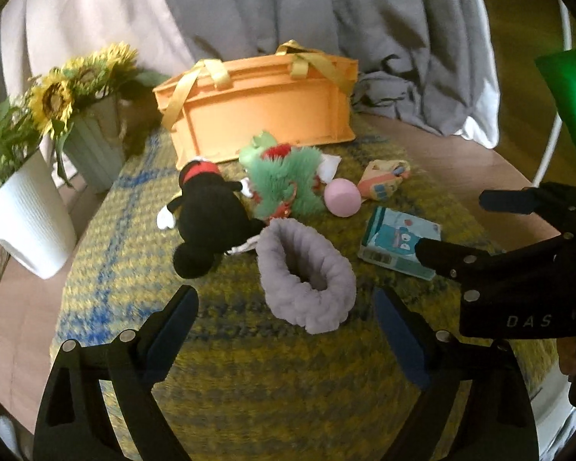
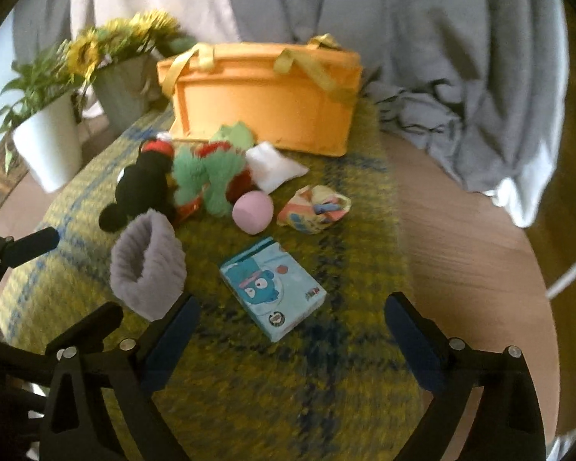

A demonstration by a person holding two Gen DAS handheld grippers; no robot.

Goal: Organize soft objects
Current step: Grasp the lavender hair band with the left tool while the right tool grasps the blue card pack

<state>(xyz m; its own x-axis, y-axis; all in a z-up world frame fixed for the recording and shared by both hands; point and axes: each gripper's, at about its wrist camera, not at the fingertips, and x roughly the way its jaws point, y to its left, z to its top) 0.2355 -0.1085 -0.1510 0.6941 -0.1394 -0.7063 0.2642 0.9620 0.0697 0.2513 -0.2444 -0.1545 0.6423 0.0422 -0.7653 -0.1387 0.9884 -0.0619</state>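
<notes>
- My left tool [image 1: 286, 328] is released, jaws wide, nothing between the pads; the grey fleecy band [image 1: 305, 274] lies just ahead of it on the yellow-and-blue woven mat [image 1: 249, 384].
- My right tool [image 2: 292, 334] is likewise released and empty, and the blue tissue pack [image 2: 272, 286] sits just ahead of its jaws.
- The soft things are all still out on the desk [image 2: 460, 238]: the black mouse plush [image 1: 207, 219], the green furry toy [image 1: 288, 186], the pink ball [image 1: 343, 196], a small white pouch [image 2: 274, 167] and a patterned cloth pouch [image 2: 315, 209], heaped in front of the orange crate [image 1: 257, 115].
- I judge nothing is yet sorted; the crate's inside is hidden from both views.
- Risk: the band is limp, so a shallow pinch could catch only one wall and let it slip.
- Risk: the band touches the mouse plush, so lifting it may drag the plush.
- Risk: my tools sit close together and may collide if both reach inward.
- Risk: the ball could roll off the mat if nudged.
</notes>
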